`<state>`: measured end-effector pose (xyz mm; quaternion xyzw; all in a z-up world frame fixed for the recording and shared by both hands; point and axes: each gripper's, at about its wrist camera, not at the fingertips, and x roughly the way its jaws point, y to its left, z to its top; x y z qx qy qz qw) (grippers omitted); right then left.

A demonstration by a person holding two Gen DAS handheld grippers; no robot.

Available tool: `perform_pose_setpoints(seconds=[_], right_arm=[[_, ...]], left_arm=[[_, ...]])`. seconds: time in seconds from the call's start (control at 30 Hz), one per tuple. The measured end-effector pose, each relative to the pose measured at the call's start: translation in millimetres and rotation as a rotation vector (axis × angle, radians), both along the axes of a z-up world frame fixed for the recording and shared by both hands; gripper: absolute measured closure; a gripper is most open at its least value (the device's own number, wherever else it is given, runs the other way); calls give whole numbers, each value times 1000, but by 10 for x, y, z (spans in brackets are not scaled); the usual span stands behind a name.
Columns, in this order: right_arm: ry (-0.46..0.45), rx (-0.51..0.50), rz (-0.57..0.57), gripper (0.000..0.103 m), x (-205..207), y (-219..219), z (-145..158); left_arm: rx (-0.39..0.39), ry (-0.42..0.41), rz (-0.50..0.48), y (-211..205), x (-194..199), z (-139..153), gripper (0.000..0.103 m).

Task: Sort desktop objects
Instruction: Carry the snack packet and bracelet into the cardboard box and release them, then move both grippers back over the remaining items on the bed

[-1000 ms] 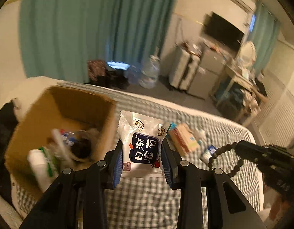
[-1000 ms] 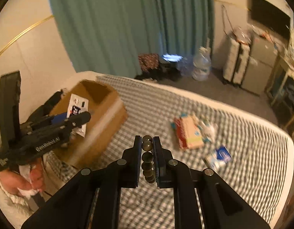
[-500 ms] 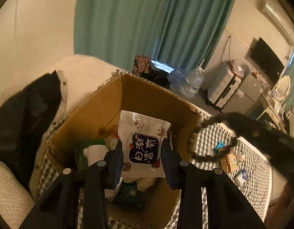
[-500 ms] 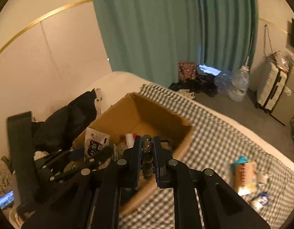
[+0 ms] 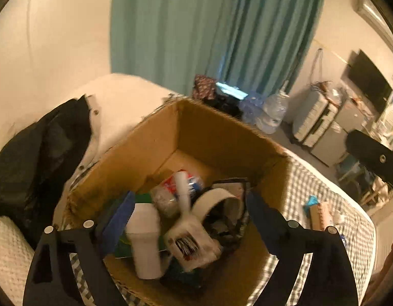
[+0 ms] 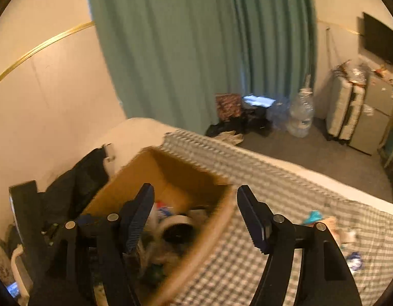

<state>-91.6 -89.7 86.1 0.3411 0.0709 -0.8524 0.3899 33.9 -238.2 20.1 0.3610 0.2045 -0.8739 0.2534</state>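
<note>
An open cardboard box (image 5: 211,132) stands on the checked bed cover. My left gripper (image 5: 188,219) is open and empty just above it. Inside lie a white bottle (image 5: 145,242), a roll of tape (image 5: 216,201), a white snack packet (image 5: 191,244) and other items. My right gripper (image 6: 196,219) is open and empty over the box's right rim (image 6: 216,219); the box (image 6: 171,176) and tape roll (image 6: 174,228) show below it. Loose items remain on the cover: a brown packet (image 5: 321,215) and a blue-white packet (image 6: 354,258).
A black jacket (image 5: 36,158) lies left of the box. The checked cover (image 6: 247,260) stretches to the right. Beyond the bed are a teal curtain (image 6: 196,51), water bottles (image 6: 299,117), a suitcase (image 6: 344,107) and a wall television (image 5: 367,81).
My left gripper has opened and the white snack packet has dropped into the box. My right gripper has opened and the black beaded object it held is gone from between its fingers.
</note>
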Motion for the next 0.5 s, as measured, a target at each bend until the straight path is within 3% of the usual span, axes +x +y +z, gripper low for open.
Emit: perform_pose_setpoints(seconds=[0.2, 0.37, 0.5], right_arm=[[55, 69, -155, 30, -150, 950, -39], [7, 109, -301, 30, -315, 1789, -254], [-39, 129, -396, 30, -396, 2291, -488]], left_arm=[[9, 49, -99, 394, -112, 90, 5], [70, 89, -188, 877, -268, 87, 1], [96, 61, -256, 1284, -432, -45, 1]])
